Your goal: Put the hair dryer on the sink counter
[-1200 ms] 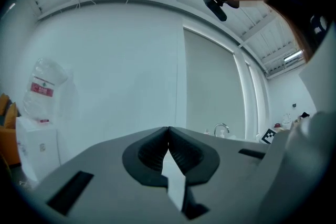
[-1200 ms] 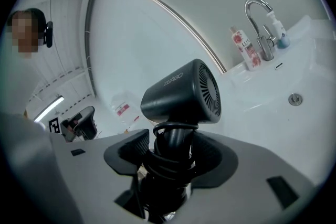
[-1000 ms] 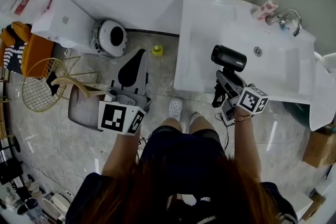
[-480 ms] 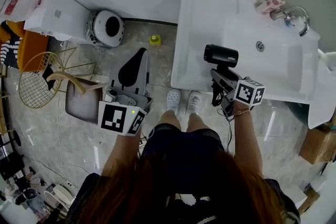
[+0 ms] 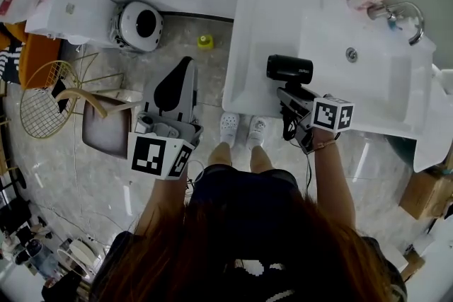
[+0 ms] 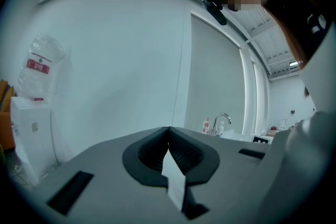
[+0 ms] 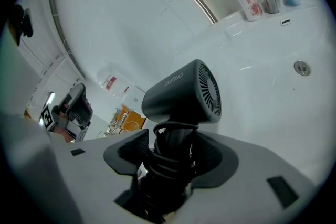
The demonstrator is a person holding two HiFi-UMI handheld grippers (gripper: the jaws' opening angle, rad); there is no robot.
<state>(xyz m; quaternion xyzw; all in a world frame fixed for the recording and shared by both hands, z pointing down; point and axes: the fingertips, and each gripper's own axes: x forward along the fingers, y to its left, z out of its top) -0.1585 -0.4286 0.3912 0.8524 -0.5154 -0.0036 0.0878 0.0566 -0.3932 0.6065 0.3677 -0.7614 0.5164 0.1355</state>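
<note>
right claw (image 7: 170, 160) grips dryer (image 5: 289, 68) by cord-wrapped handle, over sink (image 5: 255, 32) | left claw (image 6: 168, 152) closed, empty | dryer likely rigid, top-heavy, slick

Left gripper (image 6: 168, 131) and right gripper (image 7: 170, 140): pale grey shells, black ribbed jaw pads, dark rectangular slots in the upper faces. Left marker cube (image 5: 159, 156) and right marker cube (image 5: 331, 114): white, printed with black squares. Worn: dark short-sleeved top (image 5: 241, 198), white clogs (image 5: 230, 129), thin bracelet (image 5: 324, 146) at the right wrist.
</note>
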